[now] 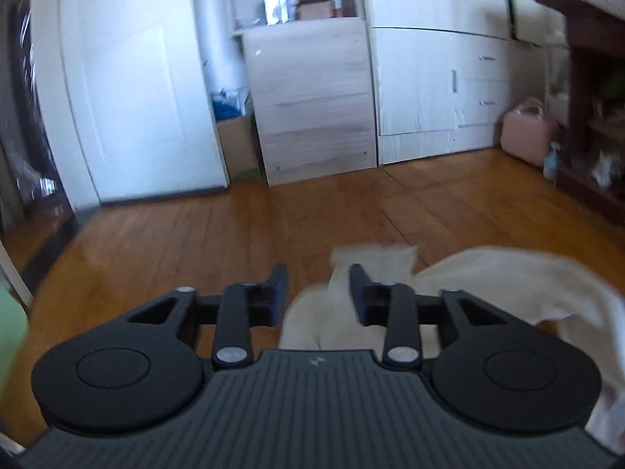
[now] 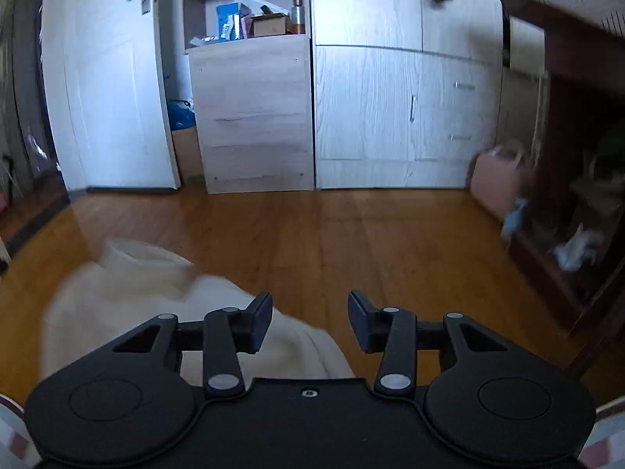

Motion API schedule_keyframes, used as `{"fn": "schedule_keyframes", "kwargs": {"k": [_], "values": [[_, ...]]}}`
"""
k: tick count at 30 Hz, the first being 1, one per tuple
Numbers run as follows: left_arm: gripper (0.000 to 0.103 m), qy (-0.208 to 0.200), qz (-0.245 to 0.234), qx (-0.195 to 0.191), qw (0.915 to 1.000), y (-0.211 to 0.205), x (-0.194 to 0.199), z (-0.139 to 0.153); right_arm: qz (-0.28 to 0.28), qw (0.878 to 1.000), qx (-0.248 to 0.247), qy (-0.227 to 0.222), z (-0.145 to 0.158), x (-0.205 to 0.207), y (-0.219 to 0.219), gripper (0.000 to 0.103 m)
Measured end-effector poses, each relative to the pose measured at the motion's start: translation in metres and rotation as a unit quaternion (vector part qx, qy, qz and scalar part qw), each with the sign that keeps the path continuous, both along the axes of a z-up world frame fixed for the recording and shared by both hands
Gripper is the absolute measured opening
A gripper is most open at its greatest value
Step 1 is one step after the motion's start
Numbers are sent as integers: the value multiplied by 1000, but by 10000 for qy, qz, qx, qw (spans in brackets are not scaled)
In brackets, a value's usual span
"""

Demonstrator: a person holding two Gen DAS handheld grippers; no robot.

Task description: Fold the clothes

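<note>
Cream garment (image 1: 488, 285) is lying rumpled on the wood floor (image 2: 332, 242), no neat fold showing, and both the left hand-held gripper (image 1: 318, 293) and right hand-held gripper (image 2: 310, 316) hang spread wide, gripping nothing, so folding's clearly unfinished.

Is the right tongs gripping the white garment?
No. In the right wrist view the right tongs are open, with bare wooden floor showing in the gap, and the white garment lies off to their left.
</note>
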State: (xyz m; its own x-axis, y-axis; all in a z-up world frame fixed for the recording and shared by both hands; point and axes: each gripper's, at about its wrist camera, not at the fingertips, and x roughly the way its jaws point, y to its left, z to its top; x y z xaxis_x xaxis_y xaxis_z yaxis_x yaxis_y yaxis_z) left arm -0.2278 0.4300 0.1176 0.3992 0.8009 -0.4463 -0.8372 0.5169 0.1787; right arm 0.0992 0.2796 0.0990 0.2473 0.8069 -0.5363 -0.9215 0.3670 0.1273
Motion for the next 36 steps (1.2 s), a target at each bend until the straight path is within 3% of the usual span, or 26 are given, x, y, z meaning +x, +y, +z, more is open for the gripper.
{"fn": "schedule_keyframes", "kwargs": {"k": [2, 4, 5, 7, 8, 10, 11, 13, 15, 16, 19, 23, 25, 30, 36], "values": [[46, 143, -5, 223, 9996, -18, -1, 3, -13, 9982, -128, 582, 16, 17, 7, 48], [46, -333, -84, -19, 9994, -28, -10, 16, -133, 9884, -329, 1476, 45, 41, 25, 49], [47, -600, -133, -201, 9979, -33, -15, 22, -256, 9772, -387, 2070, 61, 56, 33, 49], [52, -974, -135, -490, 9939, -42, -20, 25, -753, 9351, -359, 3444, 97, 87, 44, 49], [53, -952, -126, -582, 9937, -45, -20, 20, -982, 9235, -452, 3682, 119, 94, 49, 49], [54, -885, -101, -760, 9931, -49, -19, 10, -1209, 9376, -448, 3229, 159, 88, 49, 52], [54, -756, -62, -826, 9937, -53, -20, 2, -1185, 9433, -392, 3076, 170, 82, 47, 62], [57, -576, -5, -934, 9940, -60, -22, -14, -847, 9454, -353, 3126, 170, 66, 40, 67], [63, -601, 35, -1120, 9919, -63, -27, -32, -340, 9452, -634, 3185, 143, 40, 34, 67], [64, -612, 64, -1234, 9904, -65, -30, -41, -101, 9498, -850, 3008, 126, 21, 29, 67], [64, -481, 227, -1765, 9829, -63, -33, -81, 807, 9643, -1364, 2124, 72, -37, 13, 67], [64, -226, 504, -2380, 9697, -63, -33, -129, 1719, 9677, -1290, 1319, 2, -92, -19, 67], [64, -227, 768, -2710, 9592, -64, -40, -149, 2028, 9647, -1300, 1067, -28, -111, -27, 67], [64, -538, 1471, -3704, 9156, -60, -75, -199, 2327, 9596, -1263, 955, -84, -145, -29, 67], [68, -1169, 1383, -4499, 8745, -54, -88, -242, 2378, 9576, -1313, 957, -136, -171, -34, 67]]}}
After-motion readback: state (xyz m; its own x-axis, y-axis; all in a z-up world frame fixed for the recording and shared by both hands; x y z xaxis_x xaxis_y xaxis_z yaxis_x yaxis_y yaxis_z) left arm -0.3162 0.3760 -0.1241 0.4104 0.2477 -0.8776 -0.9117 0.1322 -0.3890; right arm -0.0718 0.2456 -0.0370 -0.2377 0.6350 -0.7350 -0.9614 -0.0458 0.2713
